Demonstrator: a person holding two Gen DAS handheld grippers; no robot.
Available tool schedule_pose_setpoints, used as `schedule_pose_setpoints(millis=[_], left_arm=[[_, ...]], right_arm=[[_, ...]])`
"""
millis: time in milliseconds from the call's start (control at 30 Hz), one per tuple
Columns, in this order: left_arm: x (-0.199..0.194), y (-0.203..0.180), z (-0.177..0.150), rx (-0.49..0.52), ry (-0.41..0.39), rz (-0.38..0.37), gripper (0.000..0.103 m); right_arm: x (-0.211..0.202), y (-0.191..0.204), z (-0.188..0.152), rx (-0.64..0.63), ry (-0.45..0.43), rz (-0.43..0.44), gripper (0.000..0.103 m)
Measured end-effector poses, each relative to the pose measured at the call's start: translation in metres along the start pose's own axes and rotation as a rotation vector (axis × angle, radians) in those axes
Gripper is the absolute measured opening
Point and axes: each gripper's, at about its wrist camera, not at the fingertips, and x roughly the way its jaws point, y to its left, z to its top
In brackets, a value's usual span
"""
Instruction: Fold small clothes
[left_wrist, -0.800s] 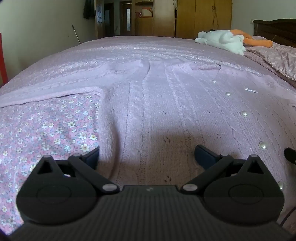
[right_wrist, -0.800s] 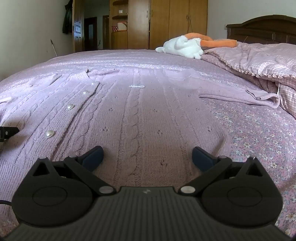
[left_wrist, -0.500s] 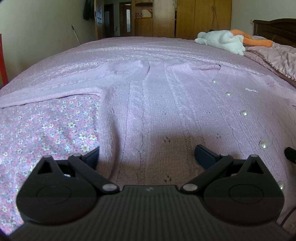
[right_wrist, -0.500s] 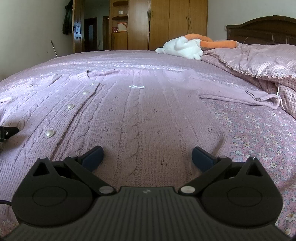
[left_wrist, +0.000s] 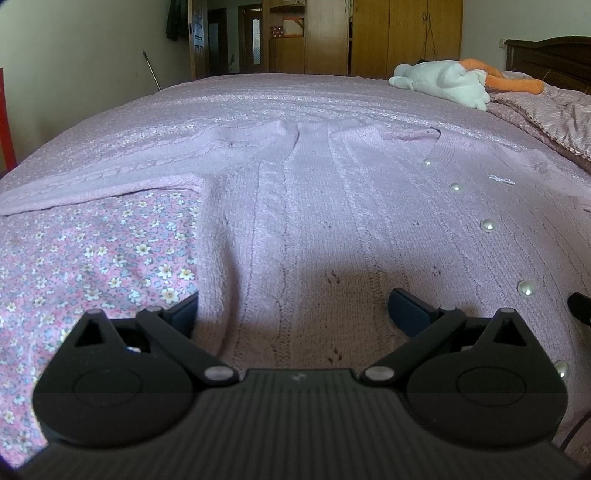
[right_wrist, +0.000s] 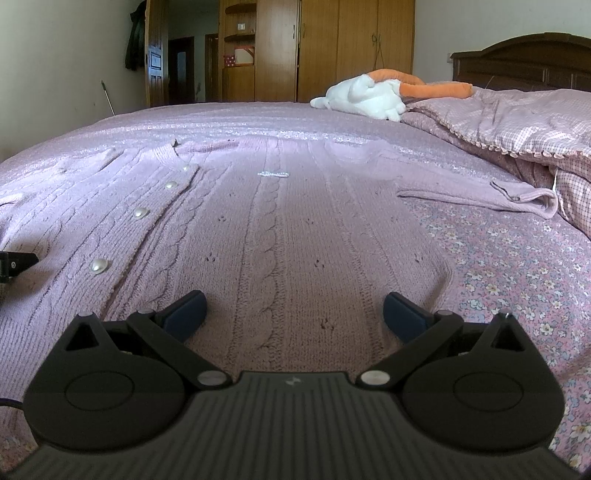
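A lilac cable-knit cardigan (left_wrist: 332, 206) with pearl buttons (left_wrist: 488, 225) lies spread flat on the bed, sleeves out to both sides. My left gripper (left_wrist: 293, 312) hovers low over its hem near the left side, open, nothing between the fingers. My right gripper (right_wrist: 293, 314) stands open over the hem on the cardigan (right_wrist: 266, 221) right half. The right sleeve cuff (right_wrist: 532, 197) ends by the quilt. The other gripper's tip (right_wrist: 14, 262) shows at the right view's left edge.
The bed carries a pink floral sheet (left_wrist: 92, 251). A bunched checked quilt (right_wrist: 517, 129) lies at the right. A white and orange plush toy (right_wrist: 369, 96) rests at the far side, before a dark headboard (right_wrist: 524, 59) and wooden wardrobes (right_wrist: 332, 48).
Both grippers have stayed open and nearly still; the views shift only slightly. The cardigan has not moved.
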Motion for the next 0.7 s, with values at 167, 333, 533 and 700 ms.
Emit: schedule_pose_setpoints(millis=[167,333,533,700], left_arm=[[-0.0003,-0.0007,-0.0009,0.001,-0.001,0.001,0.103],[-0.0003,-0.0005,-0.0008,0.001,-0.001,0.001,0.103],[-0.0003,-0.0005,-0.0009,0.001,-0.002,0.001,0.103],[-0.0004,-0.001,-0.0012,0.001,-0.002,0.001,0.103]], right_arm=[[-0.0008,-0.0002,0.0003,-0.001,0.0,-0.001,0.103],[-0.0002,0.0013,0.0023,-0.001,-0.001,-0.001,0.103],[-0.0012,0.0009,0.0009,-0.002,-0.002,-0.002,0.103],[-0.0011,0.0006,0.0012,-0.003,-0.003,-0.002,0.103]])
